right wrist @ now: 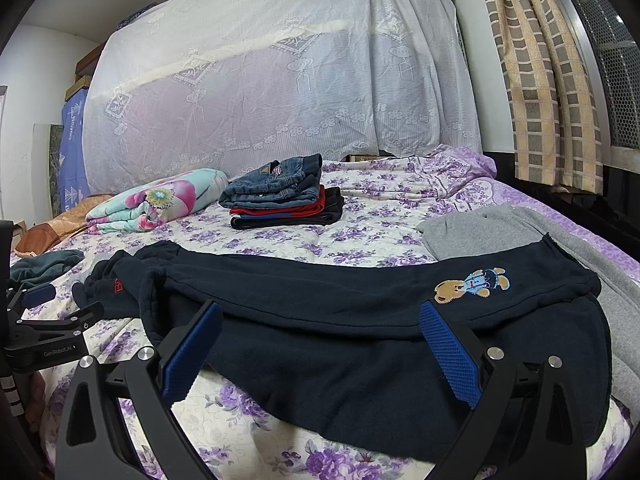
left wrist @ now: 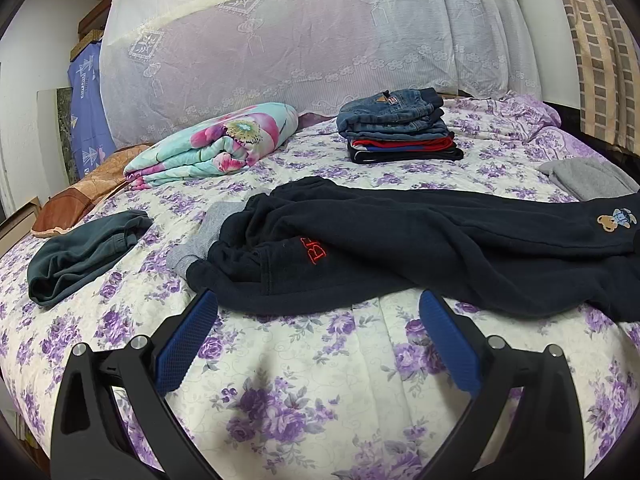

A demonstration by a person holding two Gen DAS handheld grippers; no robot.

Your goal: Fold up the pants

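Dark navy pants [left wrist: 400, 248] lie spread across the bed, cuffs to the left, waist to the right; they also show in the right wrist view [right wrist: 360, 340]. They carry red lettering [left wrist: 314, 254] near the cuffs and a teddy bear patch [right wrist: 472, 284] near the waist. My left gripper [left wrist: 318, 300] is open and empty, just in front of the leg ends. My right gripper [right wrist: 320, 312] is open and empty, its blue pads [right wrist: 448, 352] low over the waist part. The left gripper also shows at the left edge of the right wrist view [right wrist: 60, 304].
A stack of folded clothes with jeans on top [left wrist: 400, 124] and a rolled floral quilt [left wrist: 216, 144] sit at the back of the bed [left wrist: 320, 380]. A teal garment [left wrist: 80, 252] lies left, grey clothes [right wrist: 520, 232] right. A curtain [right wrist: 540, 80] hangs at right.
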